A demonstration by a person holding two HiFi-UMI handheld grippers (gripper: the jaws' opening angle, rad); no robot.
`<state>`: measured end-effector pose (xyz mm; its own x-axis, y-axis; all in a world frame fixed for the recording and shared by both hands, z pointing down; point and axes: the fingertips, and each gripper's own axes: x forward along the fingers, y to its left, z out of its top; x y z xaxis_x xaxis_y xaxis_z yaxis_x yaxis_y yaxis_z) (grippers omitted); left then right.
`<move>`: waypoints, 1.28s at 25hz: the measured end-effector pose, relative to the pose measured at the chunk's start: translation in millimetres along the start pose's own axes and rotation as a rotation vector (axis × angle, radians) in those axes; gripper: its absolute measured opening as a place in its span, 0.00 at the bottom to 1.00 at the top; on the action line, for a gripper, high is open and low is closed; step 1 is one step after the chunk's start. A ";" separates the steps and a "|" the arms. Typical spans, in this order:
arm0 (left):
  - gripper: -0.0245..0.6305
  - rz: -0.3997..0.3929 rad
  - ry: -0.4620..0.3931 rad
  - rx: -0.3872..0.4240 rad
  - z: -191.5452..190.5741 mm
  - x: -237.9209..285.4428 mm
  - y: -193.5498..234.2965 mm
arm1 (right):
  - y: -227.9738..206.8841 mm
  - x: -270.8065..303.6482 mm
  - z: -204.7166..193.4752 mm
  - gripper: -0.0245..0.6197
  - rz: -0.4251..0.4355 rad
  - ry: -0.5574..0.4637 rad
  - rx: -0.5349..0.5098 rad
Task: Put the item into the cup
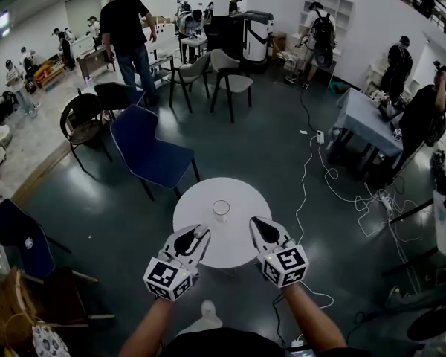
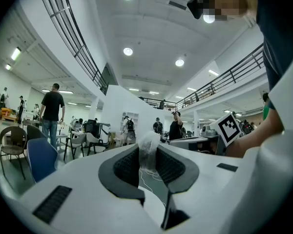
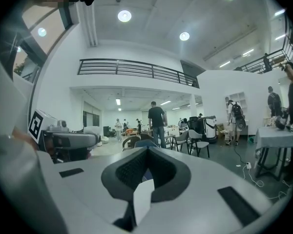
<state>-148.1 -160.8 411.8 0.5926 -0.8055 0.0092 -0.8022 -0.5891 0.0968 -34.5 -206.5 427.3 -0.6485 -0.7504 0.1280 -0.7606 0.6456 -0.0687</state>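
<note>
Left gripper [image 2: 148, 155] is half-closed, pinching a crumpled clear plastic item [image 2: 149, 141] across its middle. Item looks light, soft and crinkly, likely slippery; a mid-body pinch suits it, and a firm squeeze should do no harm. Right gripper [image 3: 146, 156] is closed, empty. Both hover over the near edge of the round white bench [image 1: 189, 207]. Clear cup [image 1: 221, 210] stands mid-bench just ahead and probably tips easily.

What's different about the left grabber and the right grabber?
The left gripper pinches a crinkly clear item; the right gripper holds nothing. The left gripper's jaws stand apart around the item; the right gripper's jaws are nearly together. Both are white with black pads and a marker cube, near the clear cup on the round white table.
</note>
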 end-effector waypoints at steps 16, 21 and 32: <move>0.17 -0.074 0.017 -0.044 -24.2 23.9 88.8 | 4.2 85.5 -22.1 0.06 -0.055 0.065 -0.018; 0.17 -0.081 0.035 -0.047 -34.4 39.0 99.9 | -7.2 95.0 -30.6 0.06 -0.069 0.069 -0.004; 0.17 -0.118 0.100 -0.070 -73.4 90.9 109.4 | -57.5 117.7 -57.8 0.06 -0.095 0.105 0.023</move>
<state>-176.6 -293.8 496.3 0.6895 -0.7183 0.0926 -0.7216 -0.6705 0.1726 -65.3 -323.8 503.5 -0.5677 -0.7882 0.2375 -0.8196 0.5681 -0.0736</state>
